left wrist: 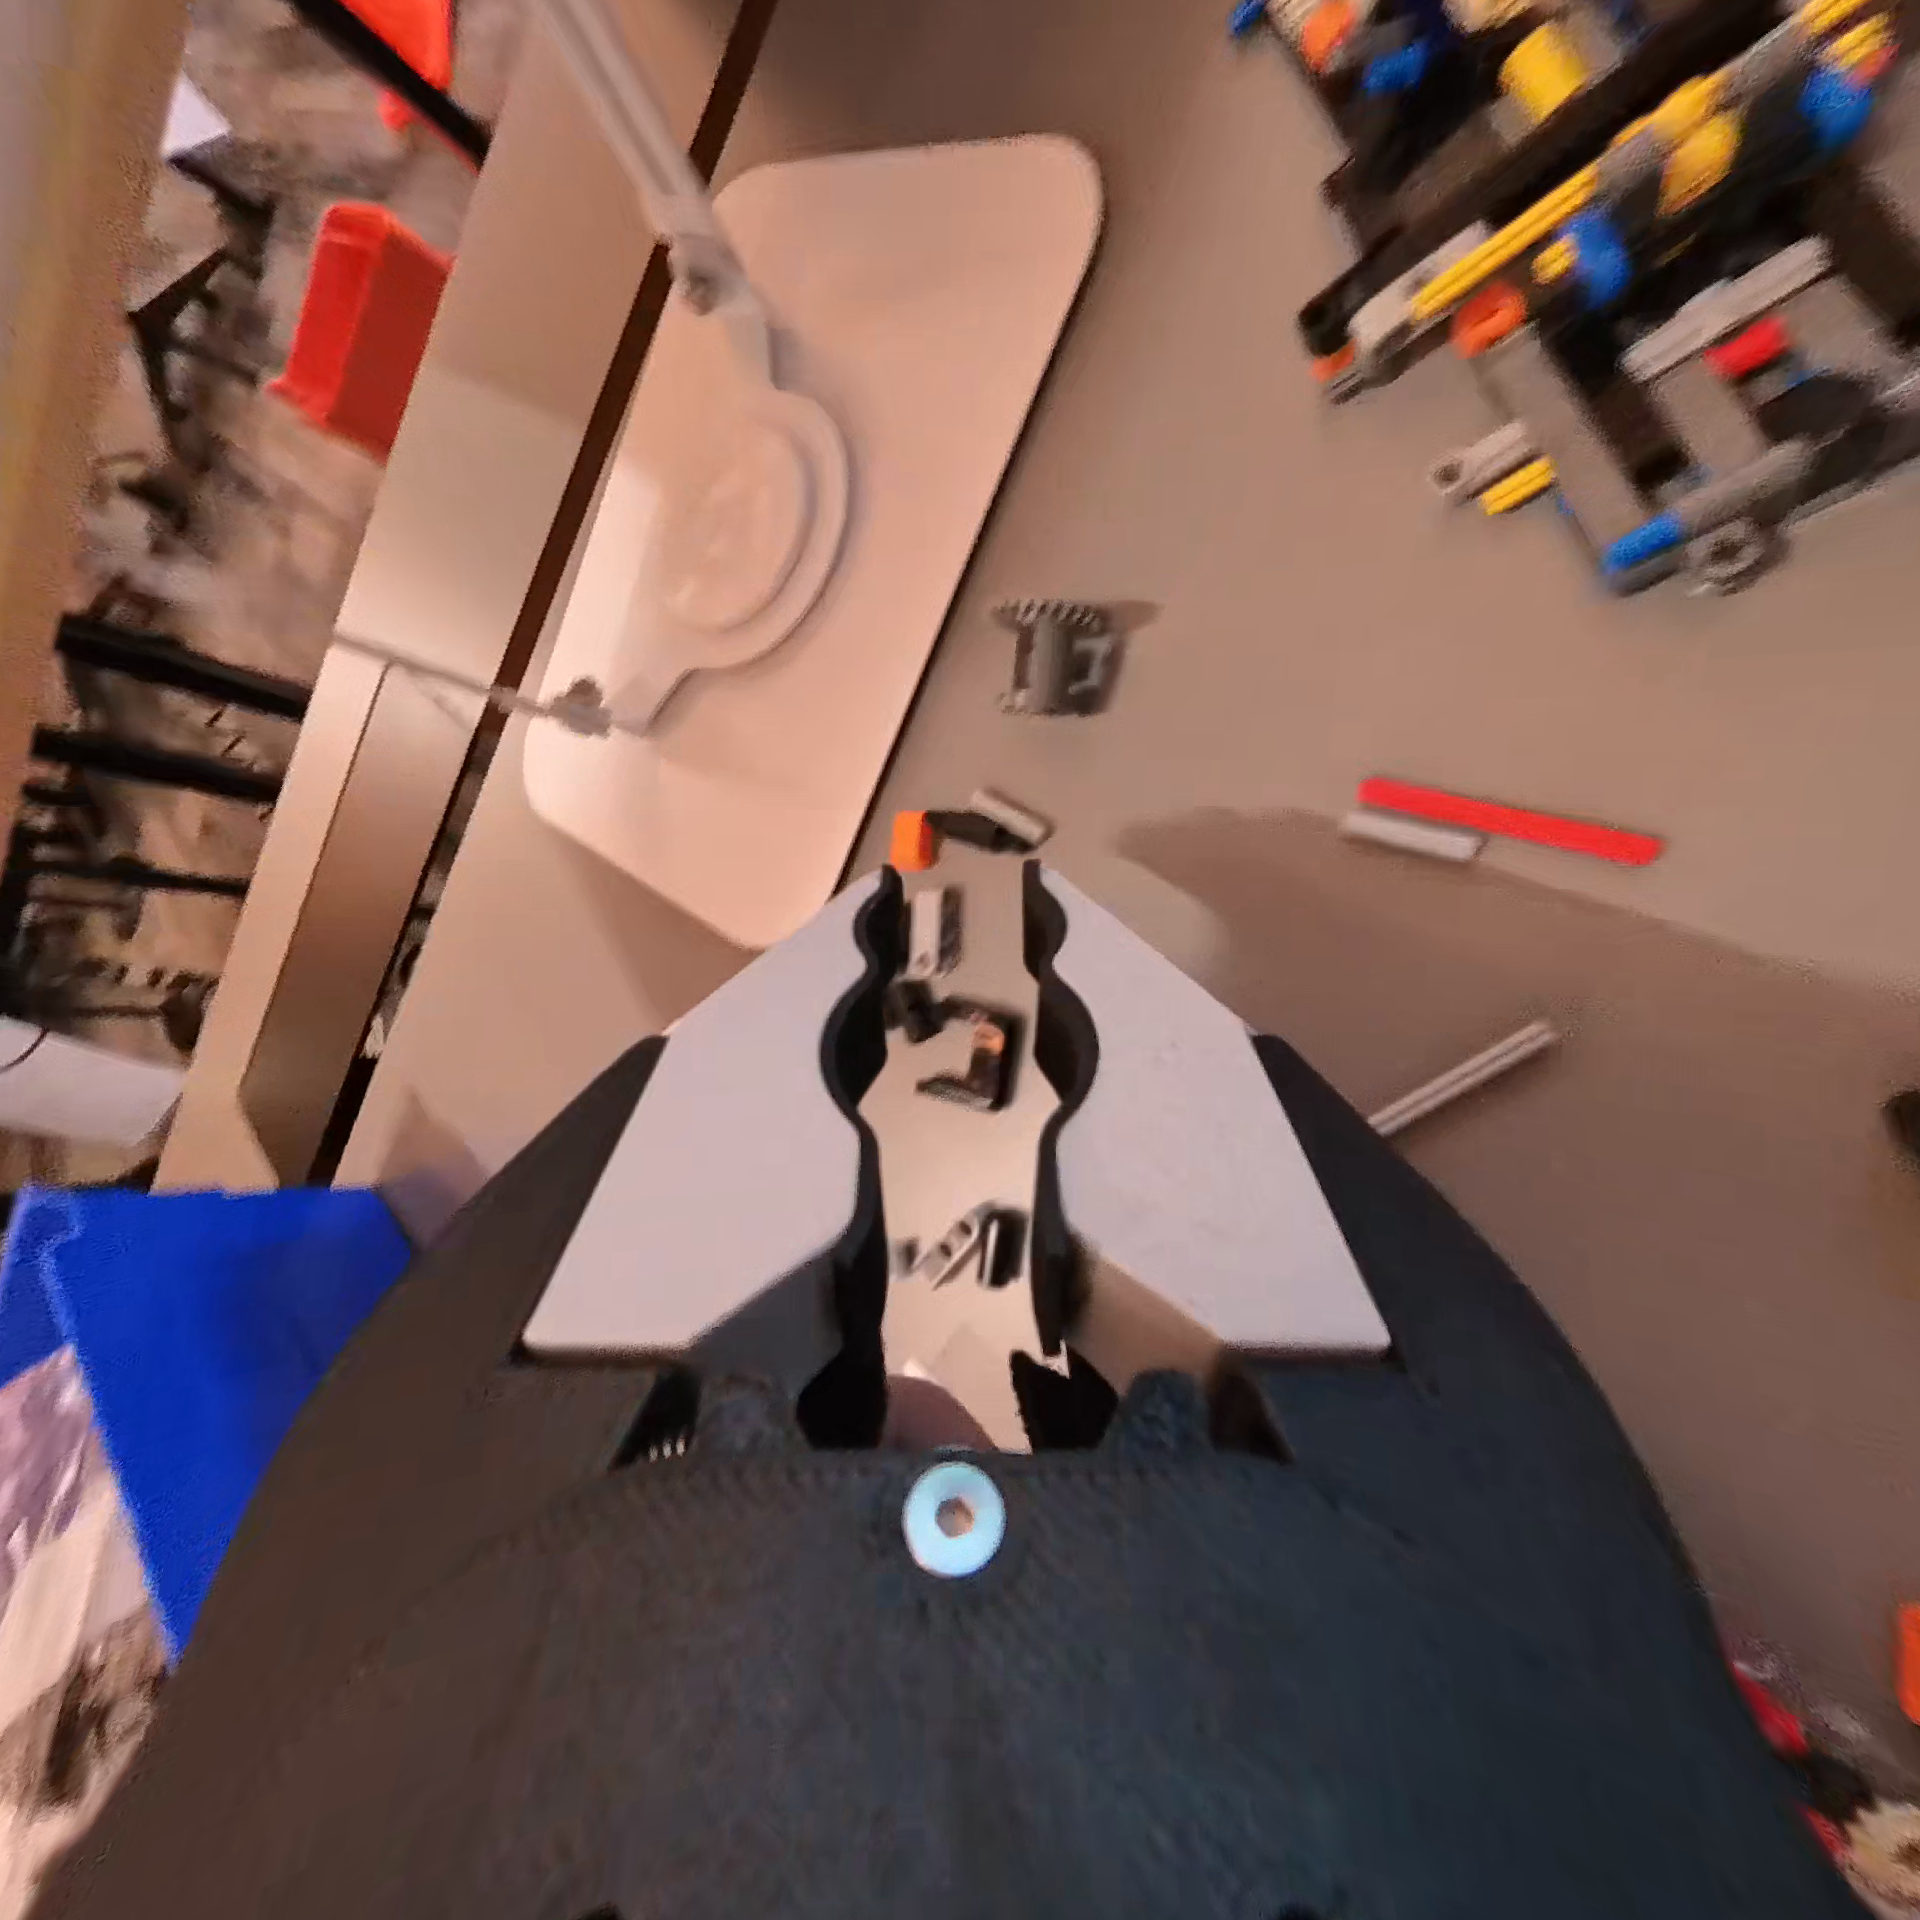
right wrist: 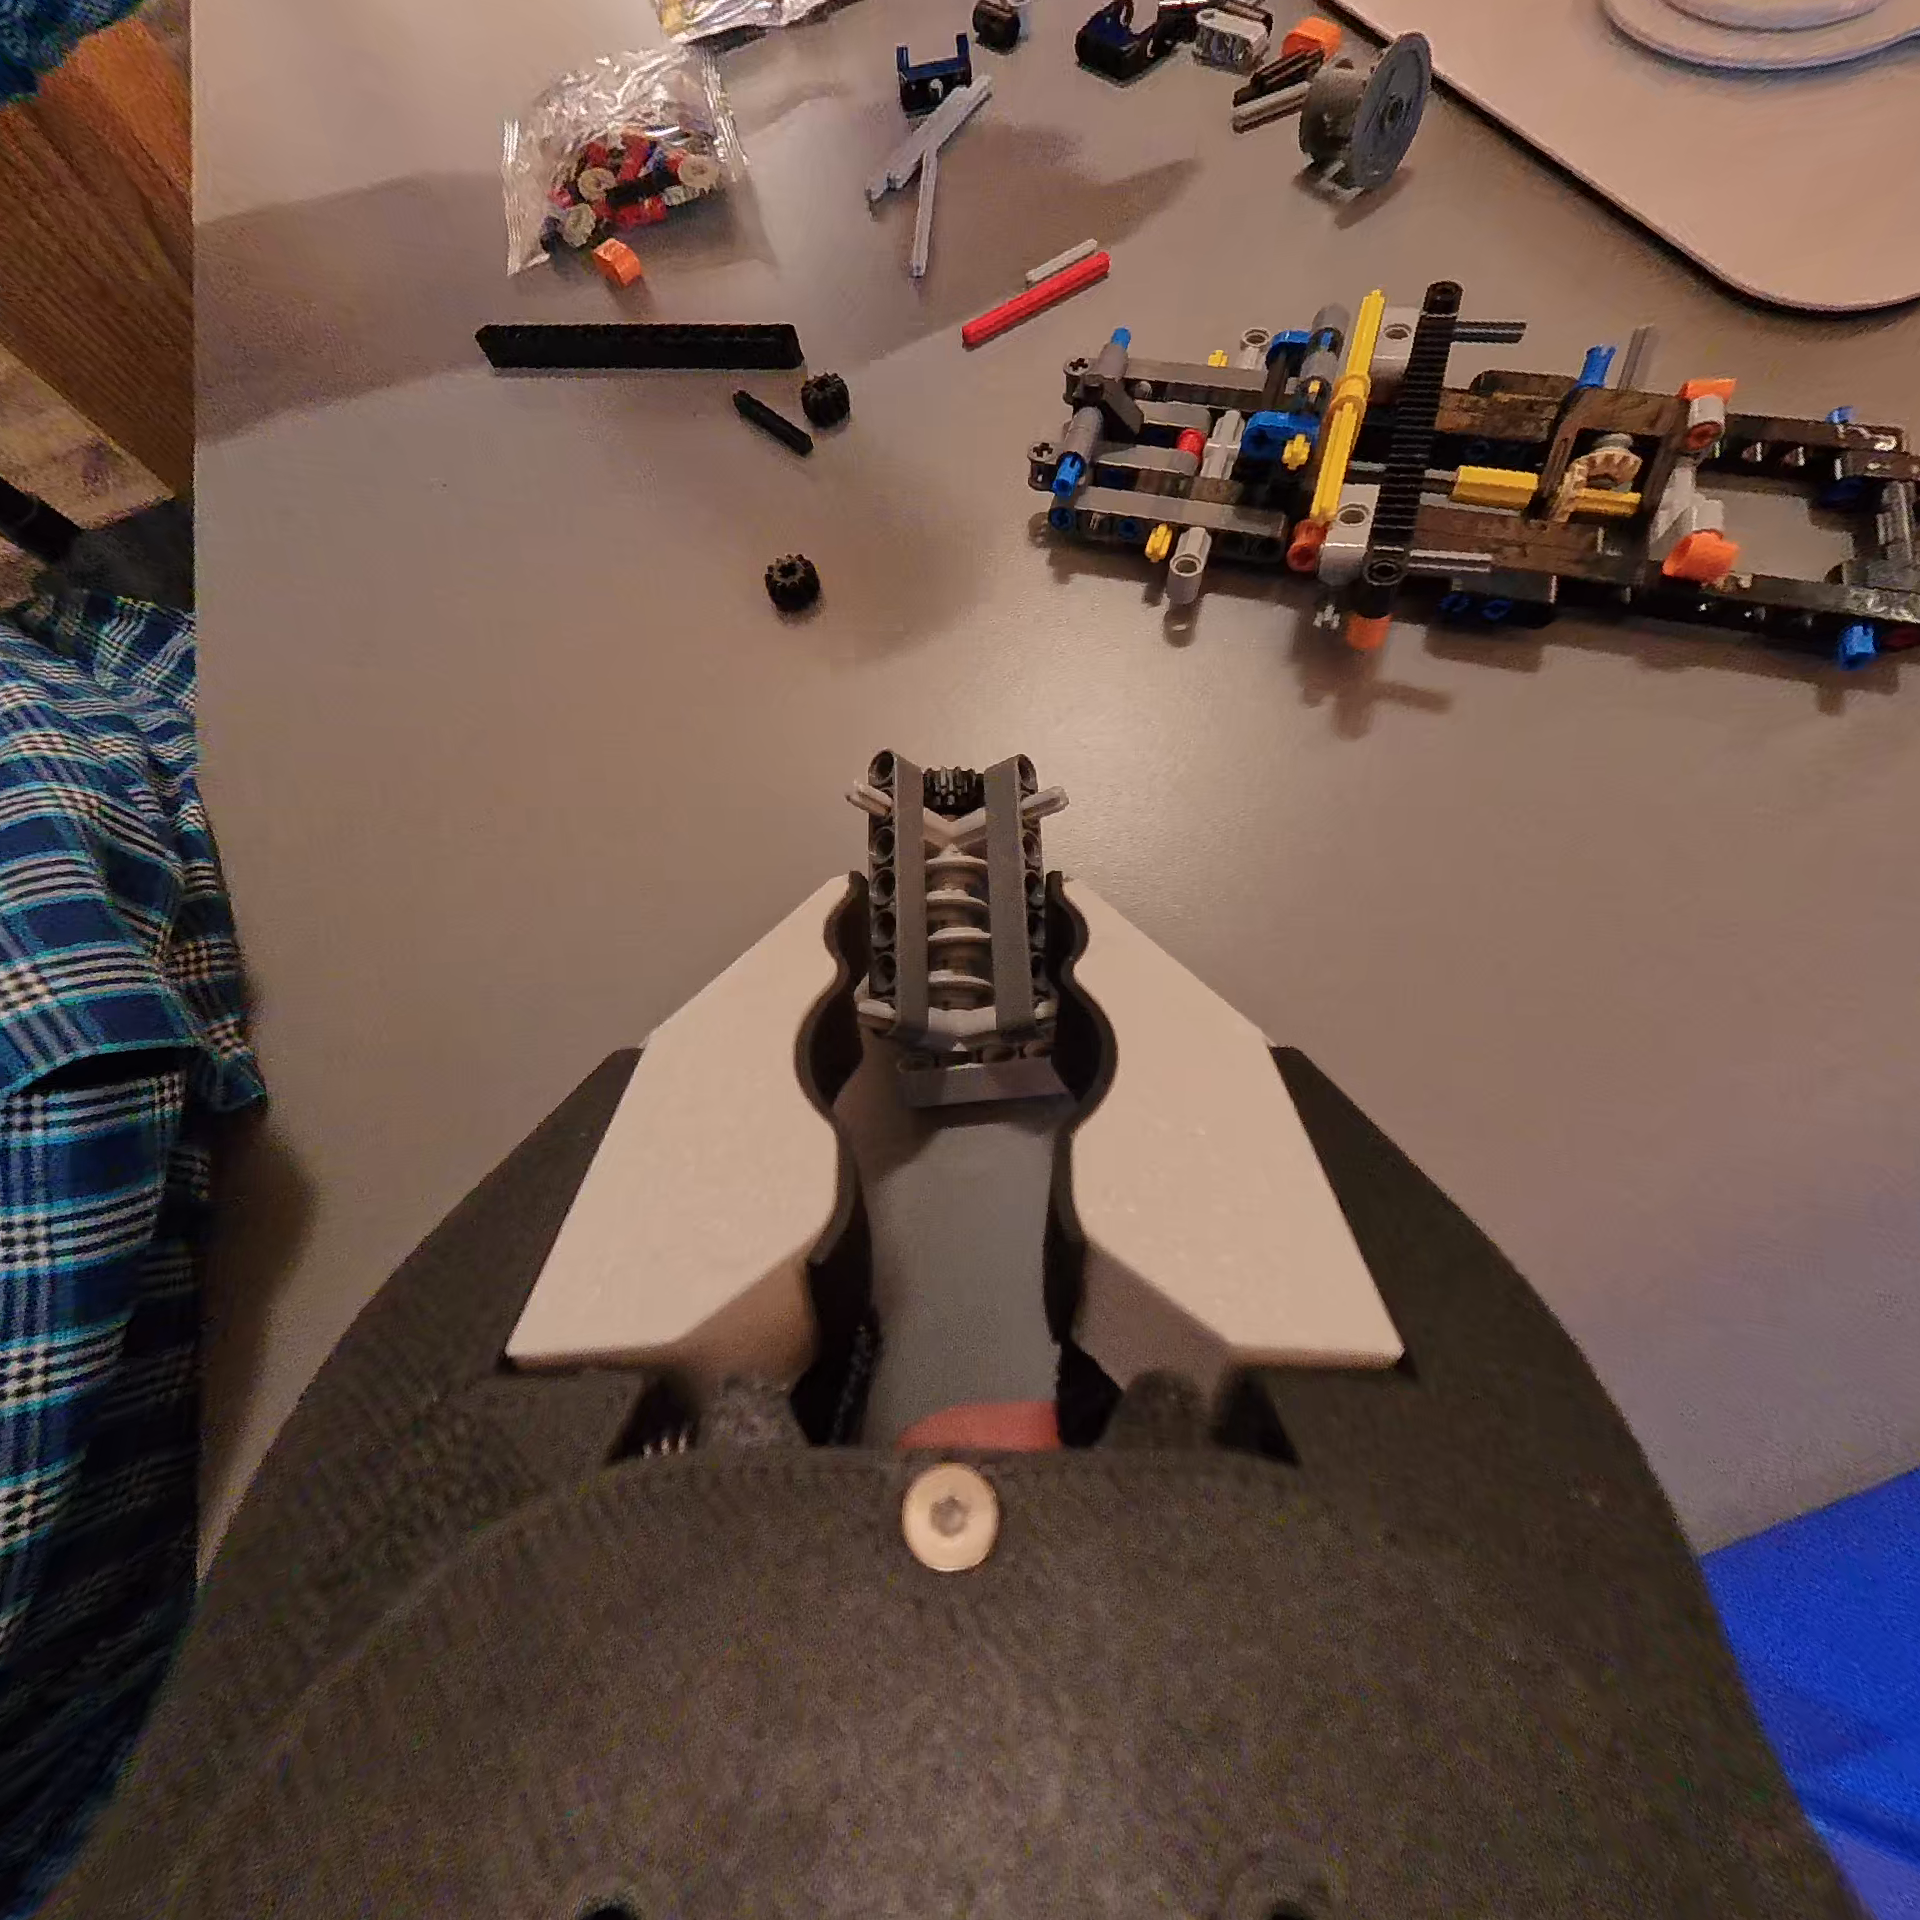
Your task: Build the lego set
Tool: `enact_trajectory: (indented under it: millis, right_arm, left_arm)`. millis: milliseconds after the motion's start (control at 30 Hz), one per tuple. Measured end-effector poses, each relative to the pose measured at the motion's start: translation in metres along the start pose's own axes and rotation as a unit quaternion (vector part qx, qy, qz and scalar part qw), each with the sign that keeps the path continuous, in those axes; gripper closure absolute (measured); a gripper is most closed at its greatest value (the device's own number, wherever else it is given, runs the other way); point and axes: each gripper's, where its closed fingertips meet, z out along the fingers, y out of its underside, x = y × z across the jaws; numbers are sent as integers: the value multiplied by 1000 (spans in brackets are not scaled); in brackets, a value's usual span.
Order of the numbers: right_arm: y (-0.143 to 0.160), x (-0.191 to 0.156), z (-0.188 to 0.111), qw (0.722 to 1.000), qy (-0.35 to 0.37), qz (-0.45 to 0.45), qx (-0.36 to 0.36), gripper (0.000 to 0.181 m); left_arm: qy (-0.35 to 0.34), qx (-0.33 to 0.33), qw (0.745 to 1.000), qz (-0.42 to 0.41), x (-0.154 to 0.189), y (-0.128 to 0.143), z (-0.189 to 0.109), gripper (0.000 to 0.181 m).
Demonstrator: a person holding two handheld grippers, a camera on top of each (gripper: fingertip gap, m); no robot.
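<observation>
Your right gripper (right wrist: 958, 894) is clamped on a grey engine-like sub-assembly (right wrist: 956, 925), a block of grey beams set in a V with pale discs down the middle and a small black gear at its far end. The block sits between the fingertips, its far half sticking out past them, its near end back in the scalloped gap, held above the grey table (right wrist: 520, 831).

The long chassis (right wrist: 1455, 488) (black and grey beams, yellow axles, blue pins, orange pieces) lies flat on the table ahead and to the right of that gripper, well apart from the held block. Ahead and to the left lie two loose black gears (right wrist: 793, 584), a short black axle (right wrist: 772, 421) and a long black beam (right wrist: 637, 346). Farther off are a clear bag of small parts (right wrist: 618, 177), a red axle (right wrist: 1035, 298) and a grey wheel hub (right wrist: 1366, 109).

Your left gripper (left wrist: 958, 883) has its jaws a narrow way apart with nothing between them; small black and grey pieces (left wrist: 966, 1060) lie on the table seen through the gap. An orange piece (left wrist: 914, 837) lies just past the tips. This view is motion-blurred, with the chassis (left wrist: 1662, 291) off to the upper right.
</observation>
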Motion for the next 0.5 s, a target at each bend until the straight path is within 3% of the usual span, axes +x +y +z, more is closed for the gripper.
enact_trajectory:
  millis: [100,233,500]
  right_arm:
    - [0,0,0,1000,-4,4,0,151]
    - [0,0,0,1000,-4,2,0,151]
    - [0,-1,0,1000,-5,1,0,151]
  left_arm:
    - [51,26,998,26,27,-19,3,160]
    - [58,5,996,65,42,-17,4,162]
    - [22,-60,998,11,9,51,-53,161]
